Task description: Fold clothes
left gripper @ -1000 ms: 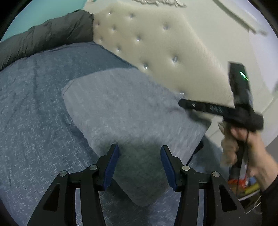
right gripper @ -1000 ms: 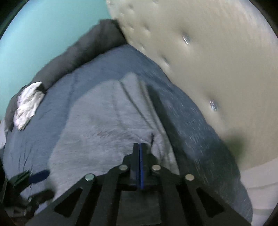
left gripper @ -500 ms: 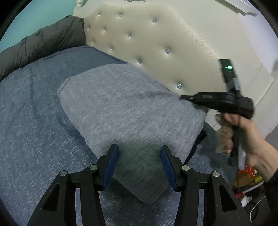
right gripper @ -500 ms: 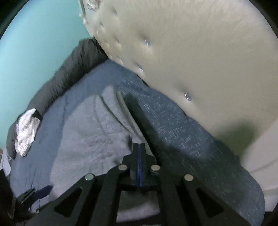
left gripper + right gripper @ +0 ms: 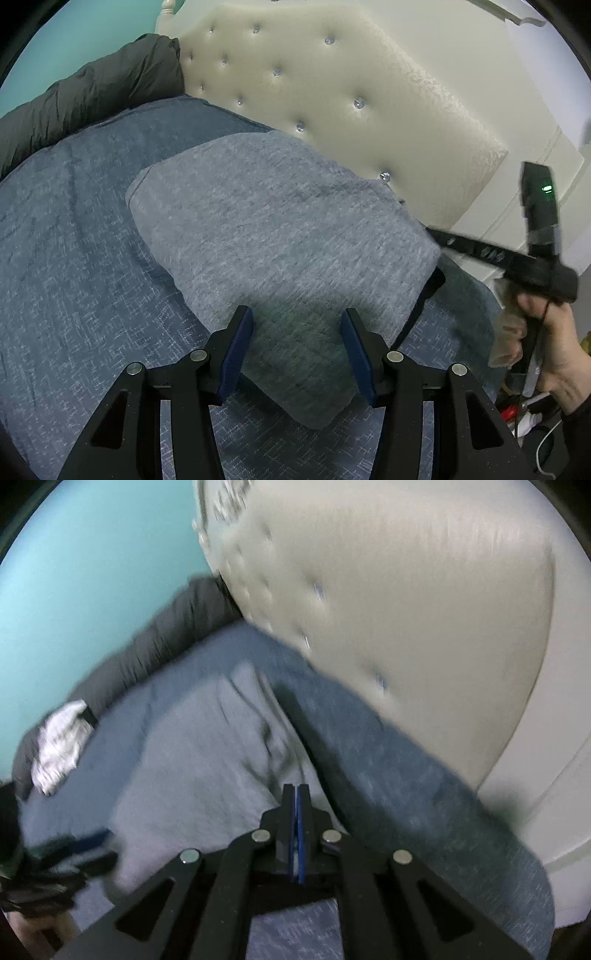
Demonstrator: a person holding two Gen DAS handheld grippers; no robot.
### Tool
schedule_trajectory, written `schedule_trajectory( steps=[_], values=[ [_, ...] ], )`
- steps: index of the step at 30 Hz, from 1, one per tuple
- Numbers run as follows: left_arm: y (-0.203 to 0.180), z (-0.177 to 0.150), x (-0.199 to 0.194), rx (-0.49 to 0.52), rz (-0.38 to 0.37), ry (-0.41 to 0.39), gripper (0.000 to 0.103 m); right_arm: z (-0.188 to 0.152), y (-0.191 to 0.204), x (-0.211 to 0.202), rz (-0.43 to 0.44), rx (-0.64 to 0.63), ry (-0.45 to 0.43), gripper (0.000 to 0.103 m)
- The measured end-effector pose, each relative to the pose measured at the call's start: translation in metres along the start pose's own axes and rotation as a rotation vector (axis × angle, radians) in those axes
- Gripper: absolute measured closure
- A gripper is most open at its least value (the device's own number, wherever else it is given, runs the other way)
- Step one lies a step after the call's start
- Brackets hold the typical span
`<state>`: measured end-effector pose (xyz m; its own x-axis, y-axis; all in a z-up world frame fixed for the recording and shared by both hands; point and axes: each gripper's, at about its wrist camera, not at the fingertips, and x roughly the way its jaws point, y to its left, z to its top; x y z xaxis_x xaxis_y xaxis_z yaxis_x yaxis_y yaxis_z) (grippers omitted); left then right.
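Observation:
A light grey garment (image 5: pixel 280 236) lies folded flat on the blue bed cover (image 5: pixel 74 266); it also shows in the right wrist view (image 5: pixel 192 760). My left gripper (image 5: pixel 297 332) is open and empty, just above the garment's near corner. My right gripper (image 5: pixel 296 801) has its jaws pressed together over the garment's right edge; whether cloth is pinched between them is hidden. The right gripper also shows in the left wrist view (image 5: pixel 436 236) at the garment's right edge, held by a hand.
A cream tufted headboard (image 5: pixel 332 96) stands right behind the garment. A dark grey rolled duvet (image 5: pixel 92 88) lies along the far side by the teal wall. A white crumpled cloth (image 5: pixel 59 749) lies on the duvet. Clutter and cables (image 5: pixel 532 413) sit off the bed's right edge.
The right gripper has stayed shut and shifted along the garment's right edge; its view swung and blurred. The left gripper has stayed open and nearly still.

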<state>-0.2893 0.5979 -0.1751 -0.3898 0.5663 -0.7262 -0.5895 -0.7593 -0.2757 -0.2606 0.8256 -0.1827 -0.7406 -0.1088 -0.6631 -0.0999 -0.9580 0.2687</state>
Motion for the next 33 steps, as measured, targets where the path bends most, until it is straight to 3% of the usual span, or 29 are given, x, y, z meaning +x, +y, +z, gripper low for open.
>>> schedule_trajectory(
  steps=[2, 6, 13, 16, 26, 33],
  values=[
    [0.000, 0.001, 0.000, -0.001, -0.001, 0.001, 0.049, 0.010, 0.016, -0.010, 0.048, -0.048, -0.028, 0.103],
    [-0.001, -0.001, -0.001, -0.014, 0.009, -0.004, 0.049, 0.009, 0.048, 0.004, 0.101, -0.145, 0.035, 0.103],
    [0.000, -0.005, 0.001, -0.020, 0.004, -0.004, 0.050, -0.027, 0.029, 0.042, 0.006, -0.082, 0.110, 0.103],
    [0.002, -0.007, 0.003, -0.031, -0.005, -0.007, 0.049, -0.037, 0.013, 0.045, 0.030, -0.021, 0.105, 0.103],
    [0.001, -0.007, 0.004, -0.027, 0.006, -0.009, 0.049, -0.040, 0.023, 0.049, -0.014, -0.012, 0.102, 0.103],
    [0.004, -0.002, -0.009, -0.068, 0.013, -0.008, 0.049, -0.028, 0.030, 0.014, -0.059, -0.017, 0.052, 0.103]
  ],
)
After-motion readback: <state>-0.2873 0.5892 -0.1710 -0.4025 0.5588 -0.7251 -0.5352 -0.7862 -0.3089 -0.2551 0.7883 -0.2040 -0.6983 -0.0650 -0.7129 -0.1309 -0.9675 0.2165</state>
